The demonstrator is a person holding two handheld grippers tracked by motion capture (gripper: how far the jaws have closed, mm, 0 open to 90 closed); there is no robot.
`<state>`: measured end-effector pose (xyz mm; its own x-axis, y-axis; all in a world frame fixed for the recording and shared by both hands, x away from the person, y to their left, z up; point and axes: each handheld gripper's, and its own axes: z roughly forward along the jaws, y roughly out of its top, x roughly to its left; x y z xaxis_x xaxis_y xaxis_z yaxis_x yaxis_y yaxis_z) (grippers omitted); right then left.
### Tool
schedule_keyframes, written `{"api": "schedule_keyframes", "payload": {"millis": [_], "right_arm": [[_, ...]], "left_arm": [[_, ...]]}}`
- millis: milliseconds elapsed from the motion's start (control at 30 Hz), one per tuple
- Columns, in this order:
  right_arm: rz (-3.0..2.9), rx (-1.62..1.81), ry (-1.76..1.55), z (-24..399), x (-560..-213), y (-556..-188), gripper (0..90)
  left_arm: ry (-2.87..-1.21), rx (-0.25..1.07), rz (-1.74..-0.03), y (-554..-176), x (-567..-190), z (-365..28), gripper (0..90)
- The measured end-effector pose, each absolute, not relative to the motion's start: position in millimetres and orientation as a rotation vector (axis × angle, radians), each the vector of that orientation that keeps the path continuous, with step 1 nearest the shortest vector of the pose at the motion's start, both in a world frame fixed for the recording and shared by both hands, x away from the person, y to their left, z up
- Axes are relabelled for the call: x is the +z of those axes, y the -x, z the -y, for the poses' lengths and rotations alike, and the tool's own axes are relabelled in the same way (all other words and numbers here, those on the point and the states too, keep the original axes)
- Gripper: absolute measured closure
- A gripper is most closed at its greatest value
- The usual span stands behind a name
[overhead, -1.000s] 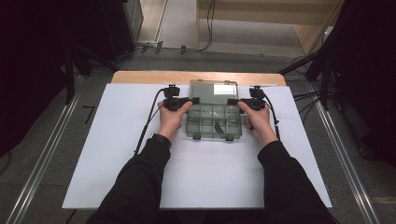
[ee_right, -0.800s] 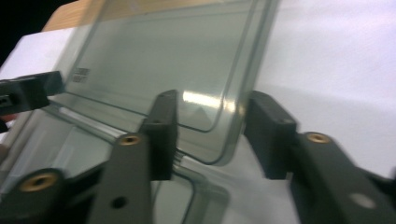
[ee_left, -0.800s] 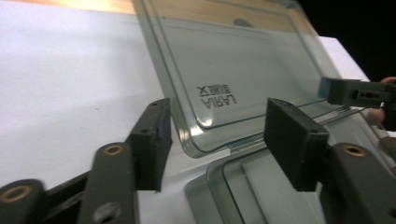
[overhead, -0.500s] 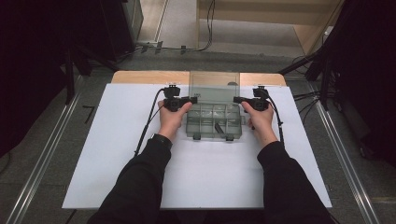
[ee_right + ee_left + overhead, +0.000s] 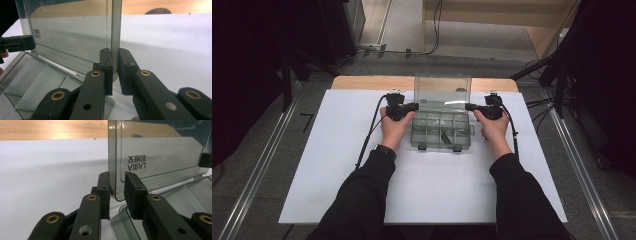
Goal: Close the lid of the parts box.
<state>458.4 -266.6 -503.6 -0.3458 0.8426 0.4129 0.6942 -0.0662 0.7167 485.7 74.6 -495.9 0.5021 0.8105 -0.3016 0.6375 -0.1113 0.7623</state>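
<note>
A clear plastic compartment box [image 5: 441, 131] lies on the white sheet, and its lid [image 5: 443, 90] stands upright at the far side. My left gripper [image 5: 416, 105] grips the lid's left edge and my right gripper [image 5: 468, 106] its right edge. In the left gripper view the jaws [image 5: 116, 176] have just been closing and the lid's [image 5: 160, 152] thick rim fills the gap between them. In the right gripper view the jaws [image 5: 115, 51] have also just been closing and now pinch the lid's [image 5: 75, 35] edge above the open base [image 5: 37, 82].
The white sheet [image 5: 337, 165] covers a wooden table [image 5: 362, 82] whose far strip shows bare. A small dark item [image 5: 445, 137] lies in one compartment. Cables [image 5: 372, 132] trail from both grippers. Dark equipment and metal rails flank the table.
The lid has swung up from flat on the box to upright. Both grippers have shifted slightly toward the far side with it.
</note>
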Motion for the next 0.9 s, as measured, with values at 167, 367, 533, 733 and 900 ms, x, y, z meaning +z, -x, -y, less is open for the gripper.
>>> {"api": "schedule_keyframes", "payload": {"millis": [167, 367, 533, 733, 900], "right_arm": [[-2.036, 1.355, -1.625, 265.6, -503.1, -454.9, 81.6], [-2.031, 1.344, -1.573, 264.6, -503.4, -452.5, 81.7], [-2.022, 1.329, -1.515, 263.0, -504.6, -450.0, 81.7], [-2.026, 1.326, -1.483, 263.1, -504.9, -448.9, 81.8], [-2.024, 1.325, -1.512, 263.2, -504.8, -450.0, 81.3]], "left_arm": [[-1.828, 0.236, -1.189, -486.0, -495.8, -76.4, 77.1], [-1.795, 0.248, -1.173, -486.7, -492.3, -77.7, 73.3], [-1.784, 0.267, -1.158, -487.3, -489.0, -77.2, 74.1], [-1.769, 0.267, -1.156, -488.8, -489.7, -80.7, 82.2], [-1.798, 0.330, -1.117, -485.0, -488.4, -78.7, 84.8]]}}
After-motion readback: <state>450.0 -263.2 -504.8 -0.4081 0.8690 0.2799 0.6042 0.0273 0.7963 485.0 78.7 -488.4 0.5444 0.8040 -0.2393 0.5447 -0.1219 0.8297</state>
